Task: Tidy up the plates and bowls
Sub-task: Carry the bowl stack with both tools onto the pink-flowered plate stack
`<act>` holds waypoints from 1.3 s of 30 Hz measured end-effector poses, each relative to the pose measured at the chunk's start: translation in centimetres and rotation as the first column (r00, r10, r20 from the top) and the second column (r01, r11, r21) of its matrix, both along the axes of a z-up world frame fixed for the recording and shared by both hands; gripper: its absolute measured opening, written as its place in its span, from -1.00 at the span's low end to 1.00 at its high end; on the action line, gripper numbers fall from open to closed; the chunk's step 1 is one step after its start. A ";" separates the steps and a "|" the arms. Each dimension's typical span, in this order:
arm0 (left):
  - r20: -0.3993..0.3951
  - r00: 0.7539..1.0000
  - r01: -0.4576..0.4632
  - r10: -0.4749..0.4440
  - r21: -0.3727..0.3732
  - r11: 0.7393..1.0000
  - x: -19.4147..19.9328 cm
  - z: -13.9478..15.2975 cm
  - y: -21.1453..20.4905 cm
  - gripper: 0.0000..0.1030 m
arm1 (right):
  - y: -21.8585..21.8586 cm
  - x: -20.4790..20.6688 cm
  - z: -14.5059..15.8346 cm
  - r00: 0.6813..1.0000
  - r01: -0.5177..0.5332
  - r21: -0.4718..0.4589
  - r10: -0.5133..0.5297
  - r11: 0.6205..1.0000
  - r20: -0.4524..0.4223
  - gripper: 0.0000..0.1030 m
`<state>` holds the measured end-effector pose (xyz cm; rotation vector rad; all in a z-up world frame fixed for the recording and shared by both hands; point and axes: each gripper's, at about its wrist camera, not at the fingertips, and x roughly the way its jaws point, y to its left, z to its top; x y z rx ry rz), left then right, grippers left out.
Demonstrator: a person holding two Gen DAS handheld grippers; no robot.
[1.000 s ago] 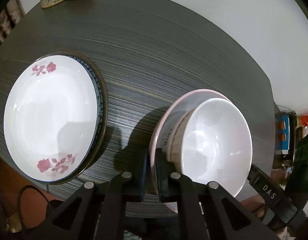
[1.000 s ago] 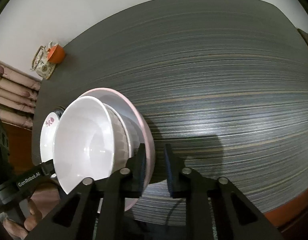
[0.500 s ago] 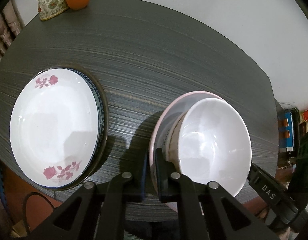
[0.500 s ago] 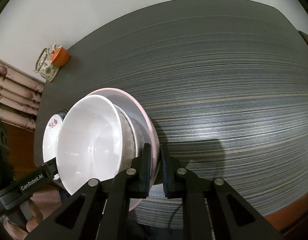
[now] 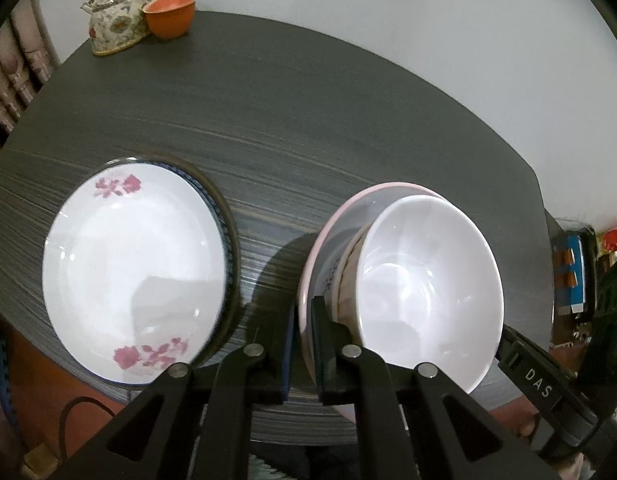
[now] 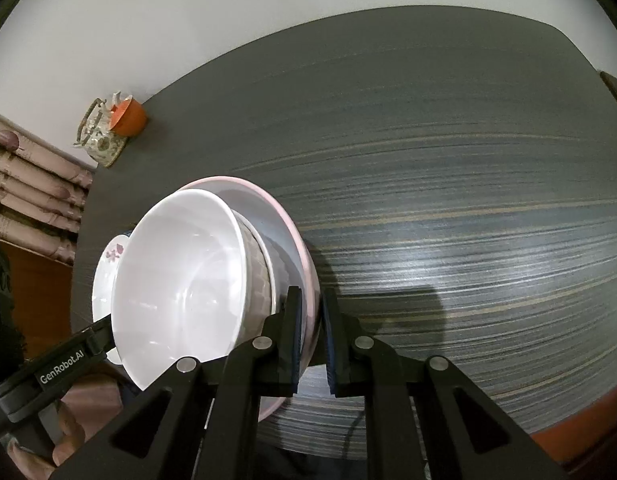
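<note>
A pink-rimmed plate [image 5: 328, 224] carries a stack of bowls, a white bowl [image 5: 428, 280] on top of a patterned one. My left gripper [image 5: 304, 320] is shut on the plate's left rim. My right gripper [image 6: 310, 312] is shut on the plate's right rim [image 6: 304, 264]; the white bowl [image 6: 180, 280] fills the left of that view. The plate is lifted and tilted above the table. A white rose-patterned plate [image 5: 136, 272] lies on a blue-rimmed plate at the left, also in the right wrist view [image 6: 108, 264].
The dark striped table [image 5: 308, 120] stretches back to a white wall. A floral teapot [image 5: 116, 16] and an orange cup [image 5: 170, 16] stand at the far left corner, also in the right wrist view [image 6: 126, 118]. The table's front edge is close below both grippers.
Both grippers have lifted the pink plate with its bowls up and back from the table. The right gripper's jaws closed onto the rim. The rose plate has not moved.
</note>
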<state>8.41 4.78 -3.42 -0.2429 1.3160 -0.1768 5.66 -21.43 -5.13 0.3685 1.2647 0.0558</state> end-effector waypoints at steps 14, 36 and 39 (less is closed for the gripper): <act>0.068 0.990 -0.121 0.120 0.010 0.993 -2.0 3.3 7.1 -0.88 | 5.4 2.3 3.3 0.994 -0.099 -0.017 0.100 0.995 0.049 -0.76; 0.039 0.953 -0.301 0.300 0.018 0.953 -4.0 1.6 19.0 -0.88 | 19.7 4.4 2.4 0.952 -0.305 -0.008 0.305 0.952 0.030 -0.76; 0.029 0.952 -0.305 0.304 0.010 0.952 -3.5 1.0 19.4 -0.88 | 20.5 4.5 2.0 0.948 -0.316 -0.015 0.316 0.949 0.024 -0.76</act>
